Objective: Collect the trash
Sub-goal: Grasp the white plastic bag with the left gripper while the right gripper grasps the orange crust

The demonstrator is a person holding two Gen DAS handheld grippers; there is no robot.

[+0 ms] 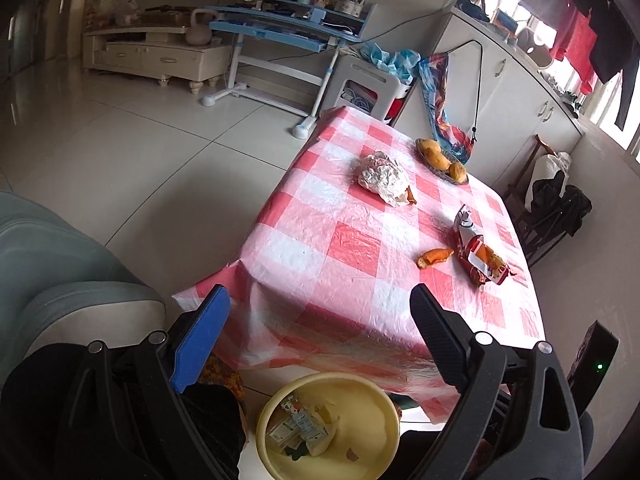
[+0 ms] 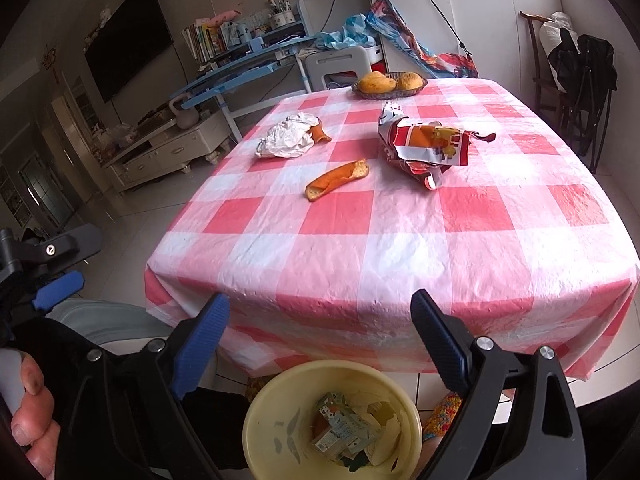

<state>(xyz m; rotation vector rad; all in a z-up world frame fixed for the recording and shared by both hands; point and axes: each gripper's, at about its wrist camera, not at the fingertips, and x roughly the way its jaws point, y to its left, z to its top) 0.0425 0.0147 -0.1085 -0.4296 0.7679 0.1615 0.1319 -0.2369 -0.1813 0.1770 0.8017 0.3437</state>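
On the red-and-white checked table (image 2: 400,220) lie a crumpled white wrapper (image 2: 288,142) (image 1: 383,178), an orange peel strip (image 2: 337,179) (image 1: 435,258) and a torn red snack packet (image 2: 428,146) (image 1: 480,252). A second peel piece (image 2: 319,132) rests against the white wrapper. A yellow bin (image 2: 280,420) (image 1: 376,412) with a carton and scraps inside stands on the floor below the table's near edge. My left gripper (image 1: 320,312) is open above the bin, holding nothing. My right gripper (image 2: 320,316) is also open and holds nothing, short of the table.
A dish of orange fruit (image 2: 390,82) (image 1: 442,158) sits at the table's far edge. A grey sofa (image 1: 48,264) is at the left. A blue desk (image 2: 240,68), a TV cabinet (image 2: 168,148) and white cupboards (image 2: 480,12) stand beyond. A chair with dark clothes (image 2: 576,72) is at the right.
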